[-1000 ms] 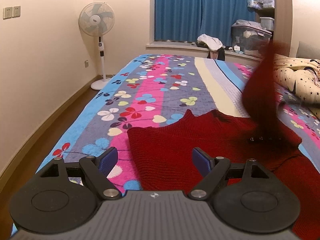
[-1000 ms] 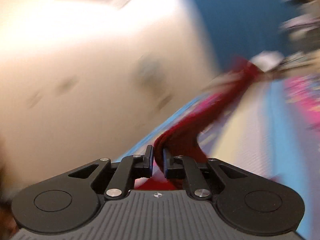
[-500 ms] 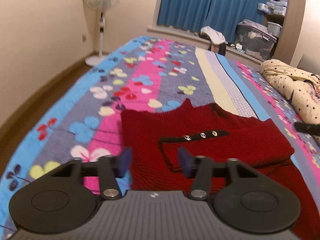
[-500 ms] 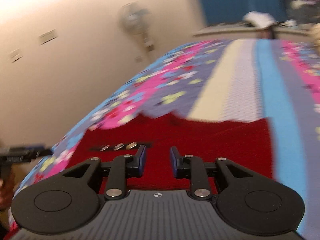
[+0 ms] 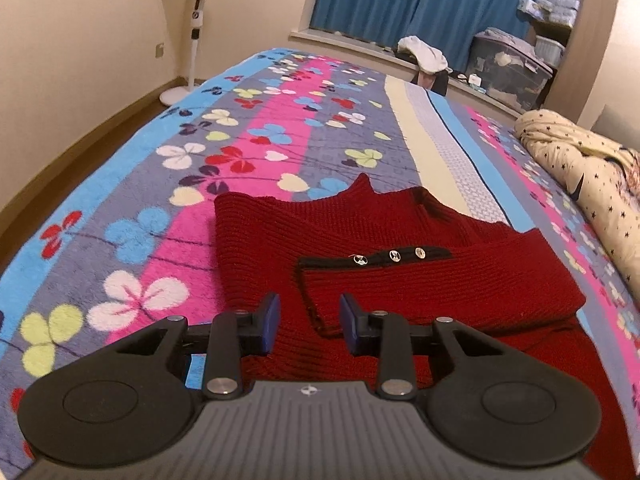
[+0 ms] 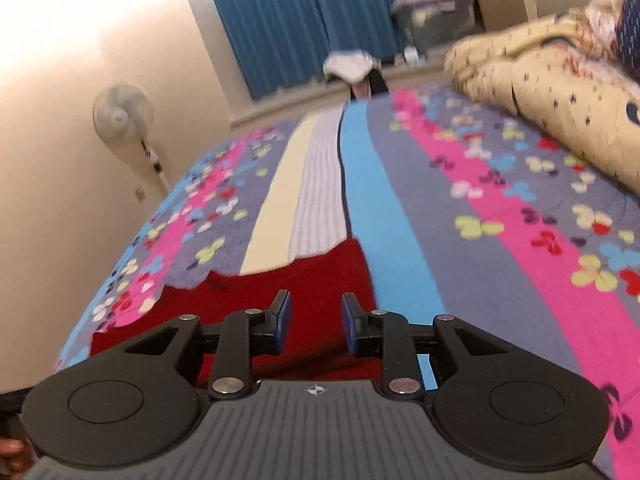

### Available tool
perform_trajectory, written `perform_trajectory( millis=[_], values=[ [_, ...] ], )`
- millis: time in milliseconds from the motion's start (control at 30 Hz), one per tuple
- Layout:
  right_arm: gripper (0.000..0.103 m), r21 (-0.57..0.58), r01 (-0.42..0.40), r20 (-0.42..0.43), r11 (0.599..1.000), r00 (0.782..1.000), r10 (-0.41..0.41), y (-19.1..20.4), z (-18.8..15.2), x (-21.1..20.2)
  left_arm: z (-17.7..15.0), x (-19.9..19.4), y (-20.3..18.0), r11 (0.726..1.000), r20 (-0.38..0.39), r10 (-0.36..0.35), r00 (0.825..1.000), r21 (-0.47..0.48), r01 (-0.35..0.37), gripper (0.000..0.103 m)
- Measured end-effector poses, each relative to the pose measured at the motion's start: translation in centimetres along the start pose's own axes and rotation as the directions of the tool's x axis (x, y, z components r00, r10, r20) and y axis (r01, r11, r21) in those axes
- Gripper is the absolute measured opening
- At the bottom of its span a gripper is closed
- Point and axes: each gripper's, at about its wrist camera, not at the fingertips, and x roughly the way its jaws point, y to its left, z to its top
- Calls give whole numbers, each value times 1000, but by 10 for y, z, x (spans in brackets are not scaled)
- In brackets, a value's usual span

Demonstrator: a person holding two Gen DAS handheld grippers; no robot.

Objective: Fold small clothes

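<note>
A dark red knit sweater point(image 5: 360, 256) lies flat on the flowered bedspread point(image 5: 168, 184). One sleeve is folded across its front, its black cuff with three silver buttons point(image 5: 390, 256) pointing left. My left gripper point(image 5: 308, 320) is open and empty, hovering just above the cuff end of that sleeve. In the right wrist view the sweater point(image 6: 280, 292) lies under and ahead of my right gripper point(image 6: 316, 320), which is open and empty, near the sweater's right edge.
A cream star-print quilt point(image 5: 580, 176) is bunched at the bed's right side, also in the right wrist view point(image 6: 552, 92). A standing fan point(image 5: 196, 20) is by the left wall. Blue curtains point(image 5: 420, 0), storage bins and a window ledge lie beyond the bed.
My right gripper swung the sleeve over the sweater, let go of it and opened, then drew back to the right. My left gripper narrowed a little and moved in over the cuff.
</note>
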Motion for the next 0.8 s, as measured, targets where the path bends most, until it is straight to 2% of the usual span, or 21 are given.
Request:
perform_trajectory(
  millis=[100, 167, 267, 400, 500, 633, 700, 733, 767, 800],
  values=[
    [29, 42, -3, -16, 999, 1000, 3, -8, 2, 24, 3, 8, 10, 997, -27, -42, 999, -69, 40, 37],
    [29, 100, 5, -34, 995, 999, -2, -16, 3, 40, 4, 15, 16, 988, -56, -87, 995, -131, 79, 41],
    [29, 200, 8, -101, 980, 995, 12, -29, -2, 62, 2, 26, 21, 973, -92, -128, 988, -202, 107, 44],
    [29, 295, -38, -166, 955, 982, 90, -33, -11, 74, -1, 42, 20, 970, -125, -123, 984, -225, 93, 48],
    [29, 307, -40, -176, 951, 980, 98, -32, -14, 76, -4, 49, 19, 965, -126, -127, 984, -244, 93, 51],
    [29, 327, -32, -182, 944, 978, 96, -34, -16, 78, -5, 52, 16, 965, -111, -128, 986, -242, 98, 50],
    [29, 334, -32, -184, 942, 978, 98, -36, -16, 79, -4, 51, 16, 965, -107, -138, 985, -237, 110, 32],
    [29, 334, -31, -184, 942, 978, 97, -36, -17, 79, -3, 50, 16, 968, -108, -136, 985, -225, 109, 9],
    [29, 333, -30, -184, 942, 978, 96, -36, -16, 78, 0, 45, 16, 975, -88, -109, 990, -203, 89, 0],
    [29, 332, -30, -183, 943, 978, 95, -36, -16, 78, 4, 38, 16, 979, -47, -92, 995, -187, 82, 0]
  ],
)
